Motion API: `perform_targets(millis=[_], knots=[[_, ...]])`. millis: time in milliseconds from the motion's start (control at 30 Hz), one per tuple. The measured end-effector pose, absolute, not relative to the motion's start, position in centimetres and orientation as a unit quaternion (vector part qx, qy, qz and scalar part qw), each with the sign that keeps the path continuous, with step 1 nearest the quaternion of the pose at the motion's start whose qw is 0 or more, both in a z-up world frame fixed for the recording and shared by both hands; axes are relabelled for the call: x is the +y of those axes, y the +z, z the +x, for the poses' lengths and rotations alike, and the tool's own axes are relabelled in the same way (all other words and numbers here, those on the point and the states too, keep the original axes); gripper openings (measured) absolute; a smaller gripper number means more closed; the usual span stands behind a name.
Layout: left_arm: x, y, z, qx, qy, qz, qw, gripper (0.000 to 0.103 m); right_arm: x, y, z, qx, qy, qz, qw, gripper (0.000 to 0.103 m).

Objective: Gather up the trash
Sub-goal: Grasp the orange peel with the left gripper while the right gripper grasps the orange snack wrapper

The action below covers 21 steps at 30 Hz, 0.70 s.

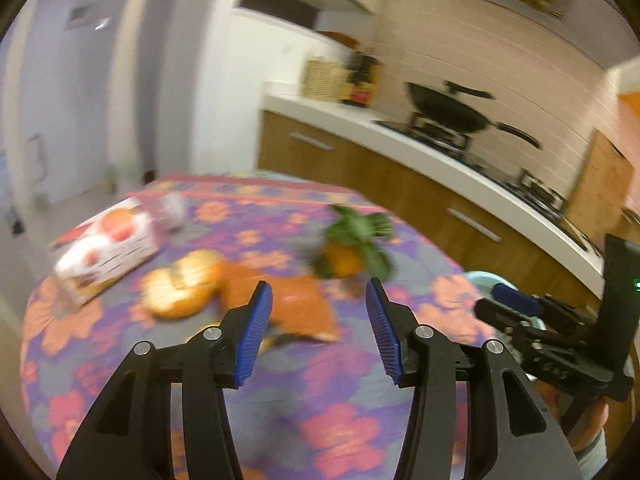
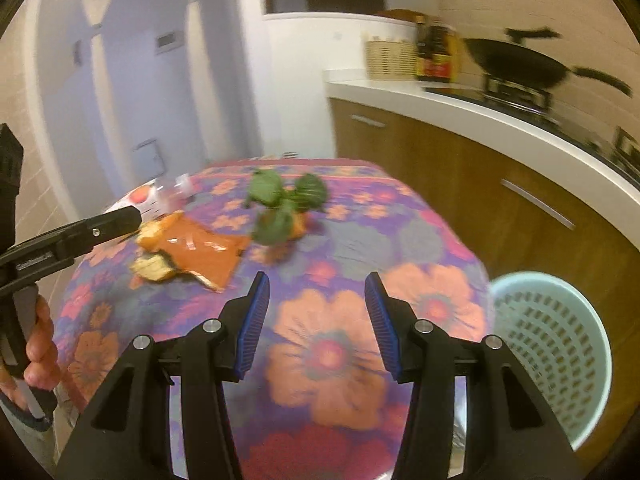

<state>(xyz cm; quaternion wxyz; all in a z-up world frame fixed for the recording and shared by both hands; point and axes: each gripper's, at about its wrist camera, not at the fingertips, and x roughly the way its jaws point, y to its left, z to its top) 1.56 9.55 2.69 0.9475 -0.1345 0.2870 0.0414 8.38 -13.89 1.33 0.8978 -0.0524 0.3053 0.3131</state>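
- A pale blue perforated basket (image 2: 556, 356) stands at the lower right of the right wrist view, just beside the flower-patterned counter (image 2: 332, 344); its inside looks bare, though the frame edge cuts off its lower rim.
- The trash lies mid-frame on the counter: an orange wrapper (image 2: 204, 250), yellowish peel pieces (image 1: 180, 292), green leaves (image 2: 286, 200) and a white carton (image 1: 106, 254), all blurred.
- The left gripper (image 1: 318, 330) is half open, holding nothing.
- The right gripper (image 2: 316, 328) is also half open and empty.
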Motion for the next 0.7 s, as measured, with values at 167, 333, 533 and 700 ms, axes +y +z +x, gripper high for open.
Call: perform_targets(millis=[167,333,533,700], knots=[[14.0,0.3,1.0,0.317,0.073,-0.175,0.929,0.047,-8.8,1.4,8.1,0.304,0.363,-0.084,0.877,0.046],[15.7,-2.2,1.2,0.340,0.058,-0.222,0.912,0.045,-4.7,0.7,8.2,0.308,0.395,-0.111,0.858,0.046],[15.9,-3.7,2.3,0.366,0.048,-0.237,0.899,0.039,-2.1,-0.3,8.9,0.316,0.416,-0.122,0.844,0.050],[16.2,-4.6,3.0,0.383,0.052,-0.252,0.887,0.013,0.0,-1.2,8.8,0.319,0.420,-0.151,0.836,0.052]])
